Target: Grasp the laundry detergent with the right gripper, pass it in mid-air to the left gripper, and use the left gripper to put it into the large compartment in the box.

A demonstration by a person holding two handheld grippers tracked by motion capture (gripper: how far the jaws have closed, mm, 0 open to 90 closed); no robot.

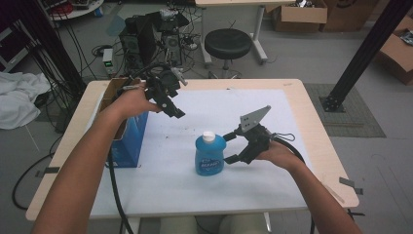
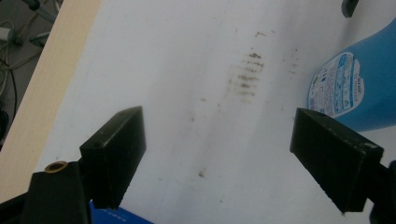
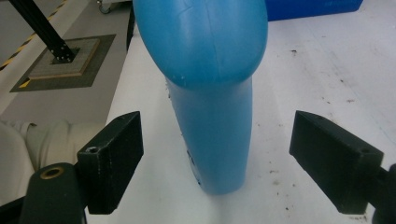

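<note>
A blue bottle with a white cap stands upright near the middle of the white mat. My right gripper is open at the bottle's right side, one jaw before it and one behind. In the right gripper view the bottle stands between the wide jaws of that gripper, and neither pad touches it. My left gripper hangs above the mat at the back left, open with nothing in it. In the left gripper view that gripper looks down on the stained mat, with the bottle off to the right.
A blue cardboard box with an open top stands on the table's left edge, under my left forearm. Beyond the table are a black stool, a computer tower with cables, and a black post at the right.
</note>
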